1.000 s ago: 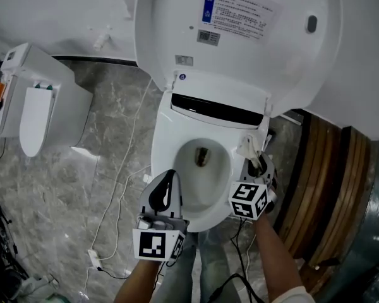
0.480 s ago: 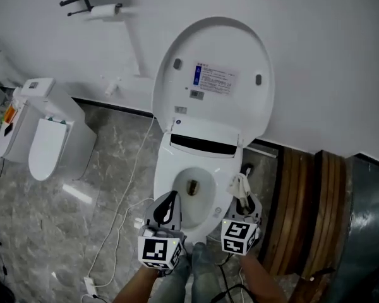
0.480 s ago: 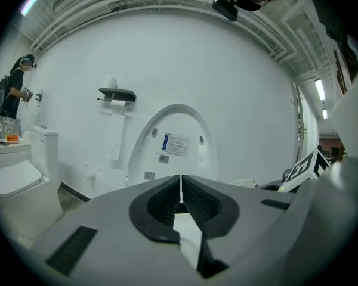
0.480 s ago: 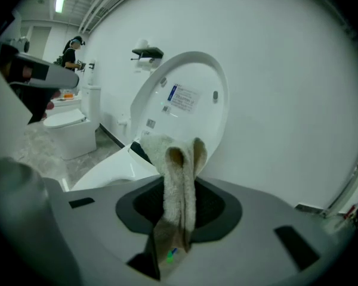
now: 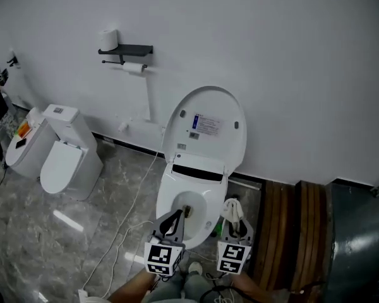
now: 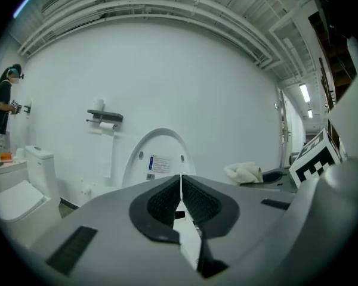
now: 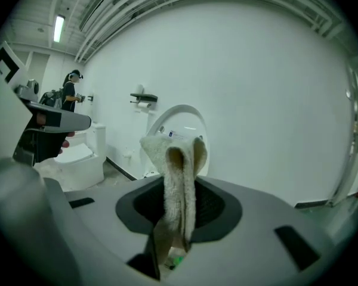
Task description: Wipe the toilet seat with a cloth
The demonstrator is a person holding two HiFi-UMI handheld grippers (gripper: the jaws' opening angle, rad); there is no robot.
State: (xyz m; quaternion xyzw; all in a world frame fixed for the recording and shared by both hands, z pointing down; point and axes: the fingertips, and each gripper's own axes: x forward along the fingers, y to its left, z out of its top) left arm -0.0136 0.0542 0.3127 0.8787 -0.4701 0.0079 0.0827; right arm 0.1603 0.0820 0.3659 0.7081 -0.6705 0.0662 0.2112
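A white toilet (image 5: 188,202) stands against the wall with its lid (image 5: 205,126) raised upright; the lid (image 6: 158,159) also shows in the left gripper view. My right gripper (image 5: 235,225) is shut on a folded cream cloth (image 5: 231,211), which sticks up between the jaws (image 7: 178,177). My left gripper (image 5: 173,221) is shut with nothing between its pads (image 6: 180,192). Both grippers hang over the front of the bowl, left at its front rim, right just off its right side, well above it.
A second white toilet (image 5: 63,160) stands at the left. A toilet-roll shelf (image 5: 123,52) hangs on the wall. White cables (image 5: 126,226) trail over the grey marble floor. Wooden rings (image 5: 290,232) and a dark drum (image 5: 360,245) stand at the right. A person (image 7: 70,94) stands far left.
The view has drawn back and upward: the toilet looks much smaller and the wall, shelf and second toilet have come into view. Both grippers have risen away from the seat, the cloth still held.
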